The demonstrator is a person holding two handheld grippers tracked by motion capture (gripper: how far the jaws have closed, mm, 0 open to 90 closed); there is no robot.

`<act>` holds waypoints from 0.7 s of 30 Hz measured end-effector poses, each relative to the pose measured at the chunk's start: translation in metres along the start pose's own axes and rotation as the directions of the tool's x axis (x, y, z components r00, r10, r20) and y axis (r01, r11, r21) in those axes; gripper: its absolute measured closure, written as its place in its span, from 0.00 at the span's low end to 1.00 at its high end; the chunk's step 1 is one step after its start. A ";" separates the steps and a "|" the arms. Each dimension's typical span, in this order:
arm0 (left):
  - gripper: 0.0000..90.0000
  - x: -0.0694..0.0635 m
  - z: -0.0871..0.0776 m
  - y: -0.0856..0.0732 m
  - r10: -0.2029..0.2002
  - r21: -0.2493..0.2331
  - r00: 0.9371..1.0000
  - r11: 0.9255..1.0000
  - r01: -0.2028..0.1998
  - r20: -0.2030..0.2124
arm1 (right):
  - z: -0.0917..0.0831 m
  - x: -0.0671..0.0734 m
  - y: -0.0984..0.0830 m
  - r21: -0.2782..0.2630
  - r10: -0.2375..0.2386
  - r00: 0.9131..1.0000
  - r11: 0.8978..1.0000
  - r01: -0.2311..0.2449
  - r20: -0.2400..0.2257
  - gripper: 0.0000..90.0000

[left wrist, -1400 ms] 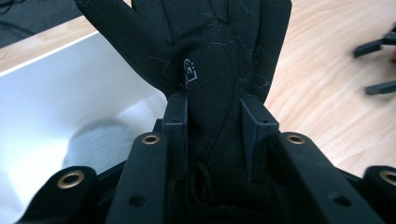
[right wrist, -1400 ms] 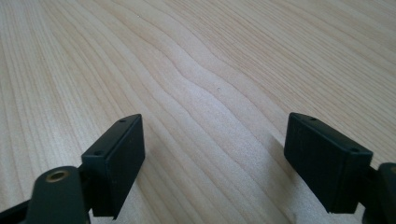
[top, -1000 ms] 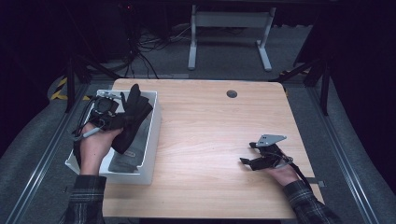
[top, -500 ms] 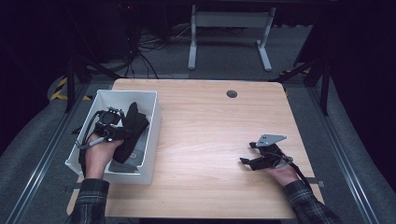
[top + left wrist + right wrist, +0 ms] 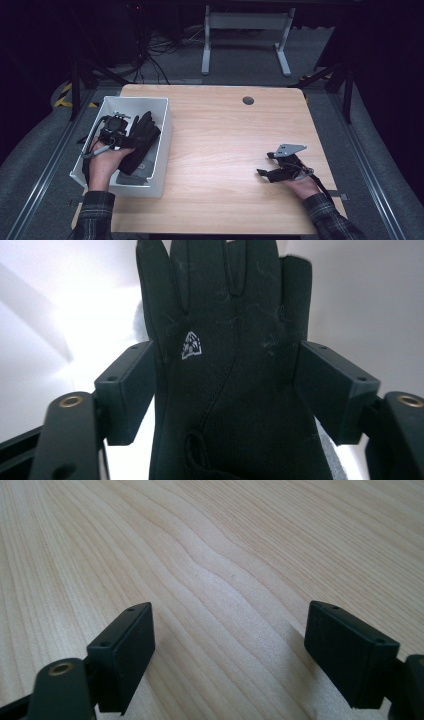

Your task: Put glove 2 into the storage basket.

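One wooden counter (image 5: 220, 150) fills the middle of the high view, with a small dark round hole (image 5: 248, 100) near its far edge. At the counter's left edge sits a white bin (image 5: 162, 150), open at the top. Inside it lies a black glove (image 5: 142, 137), fingers pointing toward the far wall of the bin, with more dark cloth under it toward the near end.

The left gripper (image 5: 116, 131) is down inside the bin, over the glove's near part. In the left gripper view the glove (image 5: 230, 365) runs lengthwise between the two jaws, a small white logo (image 5: 191, 346) on its back. The jaws have just been opening; they stand wide on either side of the glove, and the right one shows a sliver of space beside the cloth, so the pads no longer press on it.

The right gripper (image 5: 265, 172) rests on the bare counter near the right front, well apart from the bin. In the right gripper view its jaws stand wide apart with nothing between them but wood grain (image 5: 225, 590).
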State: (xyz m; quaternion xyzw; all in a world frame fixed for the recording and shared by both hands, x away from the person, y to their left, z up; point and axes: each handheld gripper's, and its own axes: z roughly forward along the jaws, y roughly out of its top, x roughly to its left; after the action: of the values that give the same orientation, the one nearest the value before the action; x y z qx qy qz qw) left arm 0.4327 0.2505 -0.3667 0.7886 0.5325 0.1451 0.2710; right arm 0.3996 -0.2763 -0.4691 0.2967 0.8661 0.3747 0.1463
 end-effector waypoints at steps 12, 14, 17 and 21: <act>0.23 -0.017 -0.028 0.017 0.035 -0.107 0.998 0.994 -0.029 0.058 | 0.000 0.000 0.000 0.000 0.000 1.000 1.000 0.000 0.000 0.23; 0.23 -0.025 -0.032 0.024 0.054 -0.130 0.996 0.991 -0.044 0.075 | 0.000 0.000 0.000 0.000 0.001 1.000 1.000 -0.001 0.000 0.23; 0.23 -0.043 -0.038 0.035 0.097 -0.160 0.989 0.984 -0.079 0.108 | 0.000 0.000 0.000 0.000 0.001 1.000 1.000 -0.001 0.000 0.23; 0.23 -0.071 -0.039 0.044 0.158 -0.173 0.976 0.976 -0.131 0.151 | 0.000 0.000 0.000 0.000 0.001 1.000 1.000 -0.001 0.001 0.23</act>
State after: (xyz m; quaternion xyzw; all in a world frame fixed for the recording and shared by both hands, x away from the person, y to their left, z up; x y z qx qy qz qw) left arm 0.4187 0.1834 -0.3052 0.8099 0.4358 0.1419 0.3660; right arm 0.3996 -0.2764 -0.4692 0.2973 0.8659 0.3746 0.1465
